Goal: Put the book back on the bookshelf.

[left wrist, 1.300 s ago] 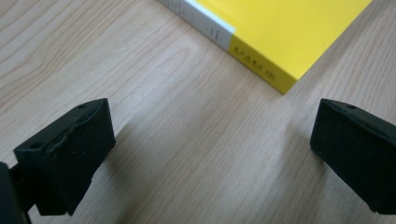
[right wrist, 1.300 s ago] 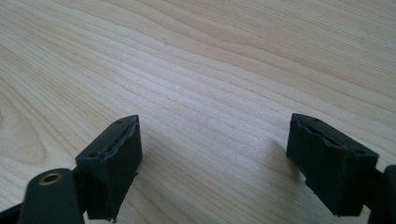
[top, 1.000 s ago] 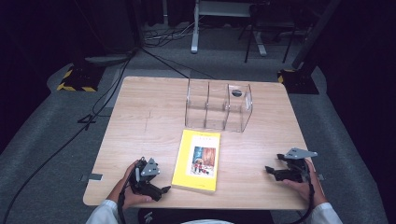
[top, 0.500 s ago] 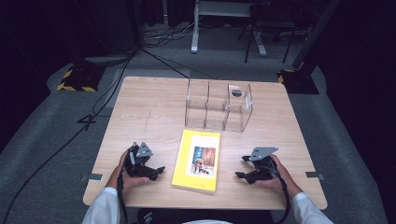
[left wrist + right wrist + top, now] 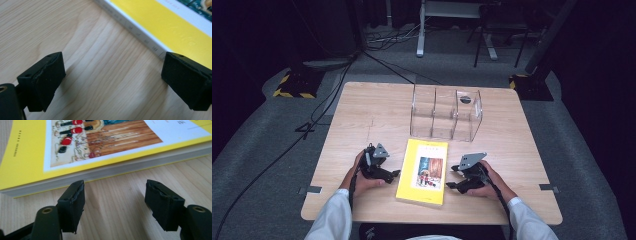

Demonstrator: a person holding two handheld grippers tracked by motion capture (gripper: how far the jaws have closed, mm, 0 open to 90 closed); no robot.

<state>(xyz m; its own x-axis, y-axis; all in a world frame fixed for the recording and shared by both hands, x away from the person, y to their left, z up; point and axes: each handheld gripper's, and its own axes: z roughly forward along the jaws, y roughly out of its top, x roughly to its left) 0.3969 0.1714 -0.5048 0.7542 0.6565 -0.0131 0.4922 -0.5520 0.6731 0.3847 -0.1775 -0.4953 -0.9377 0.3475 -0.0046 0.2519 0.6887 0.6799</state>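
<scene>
A yellow book (image 5: 423, 170) with a picture on its cover lies flat near the table's front edge. My left gripper (image 5: 391, 173) rests on the table just left of the book, open, jaws pointing at its spine edge (image 5: 140, 27). My right gripper (image 5: 452, 176) sits just right of the book, also open, facing the page edge (image 5: 120, 167). In the left gripper view the gripper (image 5: 117, 82) has bare wood between its pads. In the right gripper view the gripper (image 5: 117, 202) stands a little short of the book (image 5: 32, 157).
A clear plastic organizer (image 5: 445, 114) with three compartments stands behind the book at the table's middle back; a dark round thing (image 5: 465, 99) shows at its right compartment. The wooden table (image 5: 362, 115) has bare wood on the left. Cables run across the floor beyond.
Both grippers moved inward toward the book's two long sides; the right one came from the table's right edge. The book and organizer stayed put.
</scene>
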